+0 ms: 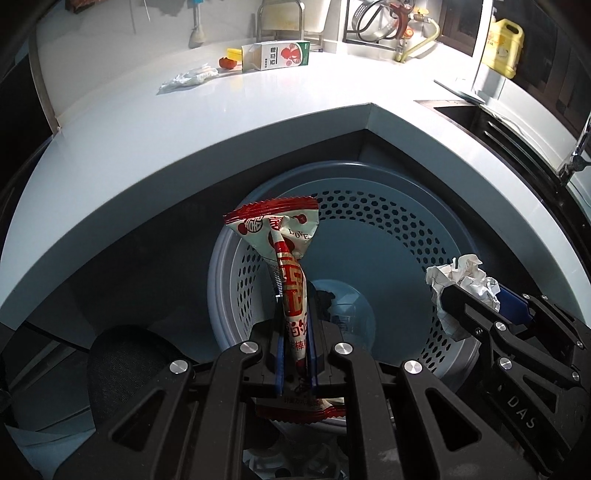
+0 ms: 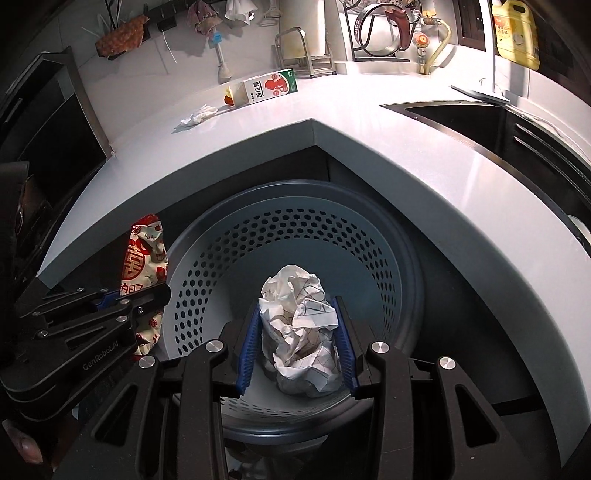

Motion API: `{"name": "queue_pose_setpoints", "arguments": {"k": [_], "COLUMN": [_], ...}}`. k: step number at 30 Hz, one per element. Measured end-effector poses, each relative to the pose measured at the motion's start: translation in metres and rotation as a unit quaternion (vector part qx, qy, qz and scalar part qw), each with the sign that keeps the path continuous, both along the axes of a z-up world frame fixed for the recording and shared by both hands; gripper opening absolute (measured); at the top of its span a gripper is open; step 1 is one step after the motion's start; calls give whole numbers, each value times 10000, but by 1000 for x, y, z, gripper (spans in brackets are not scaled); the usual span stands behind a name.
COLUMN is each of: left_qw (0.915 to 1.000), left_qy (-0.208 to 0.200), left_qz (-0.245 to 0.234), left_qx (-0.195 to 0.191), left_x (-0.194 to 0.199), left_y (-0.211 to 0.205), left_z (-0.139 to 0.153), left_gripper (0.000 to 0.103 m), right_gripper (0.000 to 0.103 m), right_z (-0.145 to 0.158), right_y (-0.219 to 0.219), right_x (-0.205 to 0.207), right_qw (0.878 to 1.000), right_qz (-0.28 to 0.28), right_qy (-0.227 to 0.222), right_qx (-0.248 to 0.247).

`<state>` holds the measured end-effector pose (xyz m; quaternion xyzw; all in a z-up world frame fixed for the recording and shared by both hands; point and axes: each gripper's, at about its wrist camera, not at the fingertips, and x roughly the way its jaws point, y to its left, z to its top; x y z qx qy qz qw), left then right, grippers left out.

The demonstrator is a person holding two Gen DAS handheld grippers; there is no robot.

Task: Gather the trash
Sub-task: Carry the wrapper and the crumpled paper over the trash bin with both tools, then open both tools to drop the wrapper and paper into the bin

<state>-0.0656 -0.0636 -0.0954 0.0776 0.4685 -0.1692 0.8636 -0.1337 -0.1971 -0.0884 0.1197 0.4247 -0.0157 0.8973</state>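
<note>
A blue perforated trash basket stands on the floor under the counter's inner corner. My left gripper is shut on a red and white snack wrapper, held upright over the basket's left side. My right gripper is shut on a crumpled ball of lined white paper, above the basket's mouth toward its right side. On the counter lie a crumpled white tissue and a white and green carton on its side.
The white L-shaped counter wraps round the basket. A small red and yellow item sits by the carton. A sink is at right, with a yellow bottle and a metal rack behind. A dark appliance stands at left.
</note>
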Motion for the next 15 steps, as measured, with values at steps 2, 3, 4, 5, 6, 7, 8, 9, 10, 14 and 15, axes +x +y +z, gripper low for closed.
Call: {"name": "queue_pose_setpoints", "arguments": {"k": [2, 3, 4, 5, 6, 7, 8, 9, 10, 14, 15], "left_qw": [10000, 10000, 10000, 10000, 10000, 10000, 10000, 10000, 10000, 10000, 10000], "left_qy": [19, 21, 29, 40, 48, 53, 61, 60, 47, 74, 94], "left_qz": [-5, -6, -7, -6, 1, 5, -2, -6, -6, -28, -25], "left_qx": [-8, 1, 12, 22, 28, 29, 29, 29, 34, 20, 20], "left_x": [-1, -1, 0, 0, 1, 1, 1, 2, 2, 3, 3], "left_y": [1, 1, 1, 2, 3, 4, 3, 3, 3, 2, 3], "left_z": [-1, -2, -3, -3, -4, -4, -4, -4, -4, -6, -6], "left_gripper": [10, 10, 10, 10, 10, 10, 11, 11, 13, 13, 13], "right_gripper": [37, 37, 37, 37, 37, 37, 37, 37, 37, 37, 38], "right_z": [-2, -3, -5, -6, -6, -6, -6, -6, -6, -8, -8], "right_y": [1, 1, 1, 1, 1, 2, 2, 2, 2, 2, 2], "right_x": [1, 2, 2, 3, 4, 5, 6, 7, 7, 9, 9], "right_qw": [10000, 10000, 10000, 9999, 9999, 9999, 9999, 9999, 9999, 9999, 9999], "right_qz": [20, 18, 15, 20, 25, 27, 30, 34, 32, 14, 8], "right_qy": [22, 40, 57, 72, 77, 78, 83, 87, 83, 87, 87], "right_qx": [27, 37, 60, 94, 117, 111, 97, 93, 94, 76, 73]}}
